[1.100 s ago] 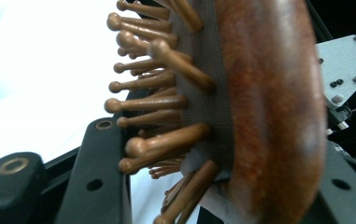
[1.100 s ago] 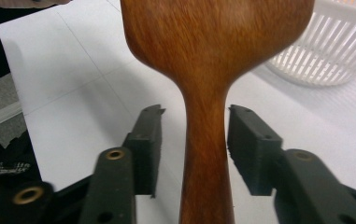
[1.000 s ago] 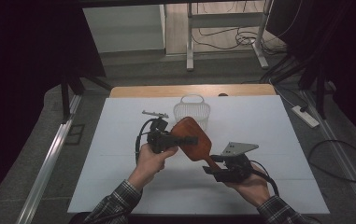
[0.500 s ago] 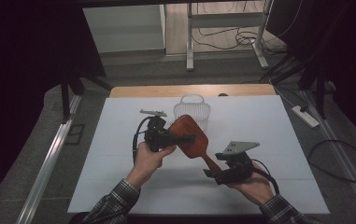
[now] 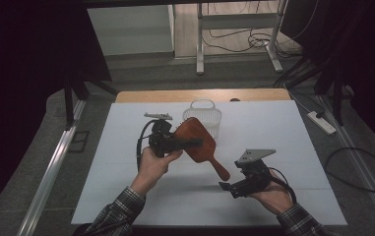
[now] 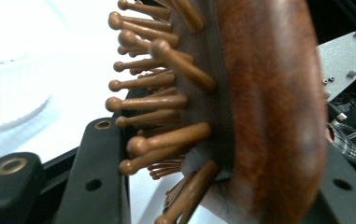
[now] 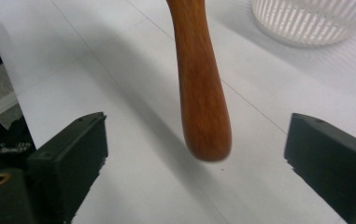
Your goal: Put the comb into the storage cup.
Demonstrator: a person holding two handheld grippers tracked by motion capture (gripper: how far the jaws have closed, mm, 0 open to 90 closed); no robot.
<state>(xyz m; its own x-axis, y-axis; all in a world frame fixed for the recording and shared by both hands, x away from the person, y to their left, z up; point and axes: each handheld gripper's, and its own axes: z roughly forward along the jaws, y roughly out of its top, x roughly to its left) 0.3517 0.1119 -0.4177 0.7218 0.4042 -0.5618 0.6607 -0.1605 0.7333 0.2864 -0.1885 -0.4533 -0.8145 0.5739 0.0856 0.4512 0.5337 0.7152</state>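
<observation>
**Left gripper clamps the brush head; right gripper parted at the handle tip**

Left gripper [image 5: 191,143] holds the wooden hairbrush [image 5: 197,141] by its head, above the middle of the white table [image 5: 293,128]. Right gripper [image 5: 223,186], near the front edge, has just been opening; its jaws stand wide, the handle end just ahead of them, untouched. White basket [image 5: 203,114] stands just behind the brush head, toward the far edge; nothing lies between grippers and brush. Left gripper view alone shows the bristles [image 6: 157,100] pressed against one jaw. Right gripper view shows the rounded handle tip [image 7: 203,116] clear of the table.
</observation>
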